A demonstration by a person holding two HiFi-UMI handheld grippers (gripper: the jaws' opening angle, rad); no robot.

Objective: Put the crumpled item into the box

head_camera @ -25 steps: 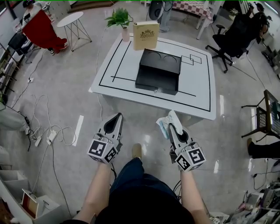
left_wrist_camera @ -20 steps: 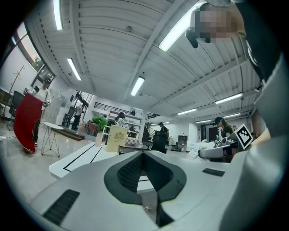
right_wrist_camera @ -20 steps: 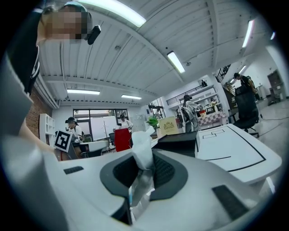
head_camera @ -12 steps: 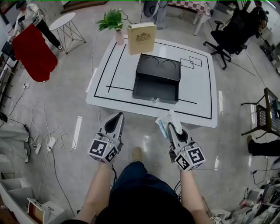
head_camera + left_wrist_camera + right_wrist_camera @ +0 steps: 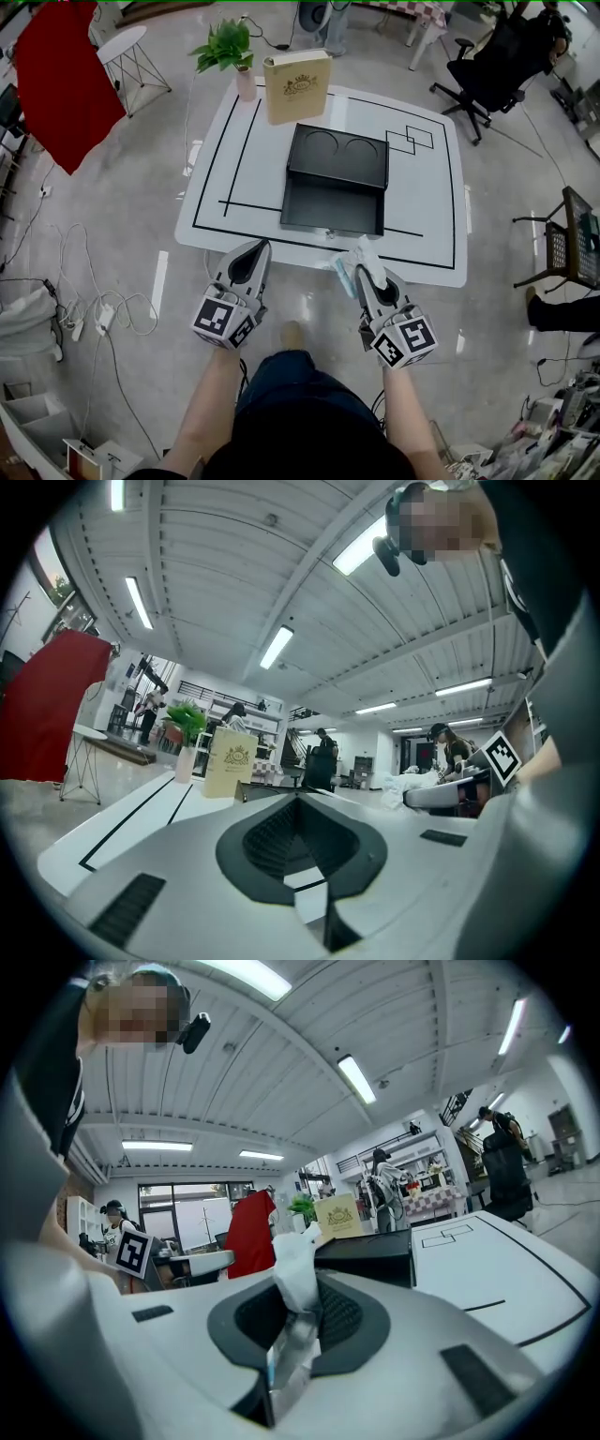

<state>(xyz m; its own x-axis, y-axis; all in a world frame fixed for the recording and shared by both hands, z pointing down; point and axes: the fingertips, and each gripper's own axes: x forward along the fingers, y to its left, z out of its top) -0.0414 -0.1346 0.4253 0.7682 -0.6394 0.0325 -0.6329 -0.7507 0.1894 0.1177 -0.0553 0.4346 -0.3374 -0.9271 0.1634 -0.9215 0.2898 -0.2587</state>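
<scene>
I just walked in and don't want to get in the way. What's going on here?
A person stands in front of a low white table with a gripper in each hand. The right gripper is clamped on a crumpled white item, held in the air near the table's near edge. The left gripper is shut with nothing in it. A black box sits open on the table, and the item is not yet in it.
</scene>
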